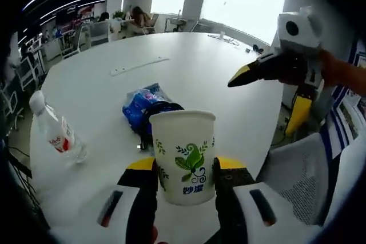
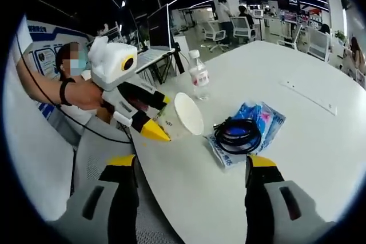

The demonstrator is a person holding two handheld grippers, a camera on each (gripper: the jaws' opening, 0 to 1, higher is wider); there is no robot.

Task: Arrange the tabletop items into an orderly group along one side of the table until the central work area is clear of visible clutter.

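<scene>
In the left gripper view the cup (image 1: 184, 155) hides the near part of the coiled cable (image 1: 153, 119) and of the blue packet (image 1: 139, 106) behind it. The left gripper's (image 1: 186, 176) jaws cover the cup's lower sides, and its base is cut off between them. The print on the bottle's (image 1: 58, 134) label is too small to read. The flat strip (image 1: 139, 66) farther across the table is too blurred to tell what it is.

In the right gripper view the left gripper (image 2: 157, 119) hides the cup's (image 2: 184, 115) left side. The cable (image 2: 238, 134) covers part of the packet (image 2: 258, 123), whose print cannot be read.
</scene>
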